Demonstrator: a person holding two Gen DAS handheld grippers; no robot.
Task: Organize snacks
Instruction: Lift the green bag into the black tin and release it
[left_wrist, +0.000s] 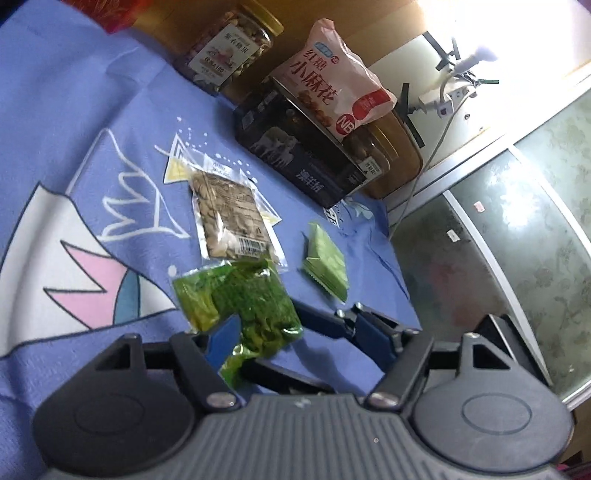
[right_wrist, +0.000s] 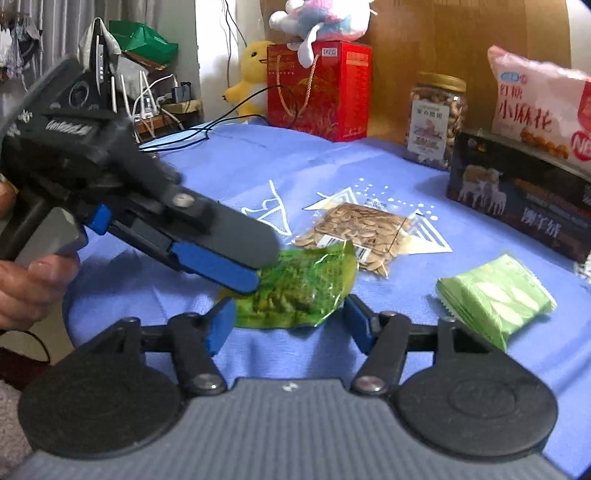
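Both claws, left claw (right_wrist: 255, 273) and right claw (right_wrist: 291, 325), gape around the green snack packet (right_wrist: 303, 288), gripping nothing; seed packet (right_wrist: 354, 232) and wafer pack (right_wrist: 495, 299) lie unsorted on the near worktop.

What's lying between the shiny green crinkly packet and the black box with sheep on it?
The clear seed packet, on the blue cloth; right wrist view.
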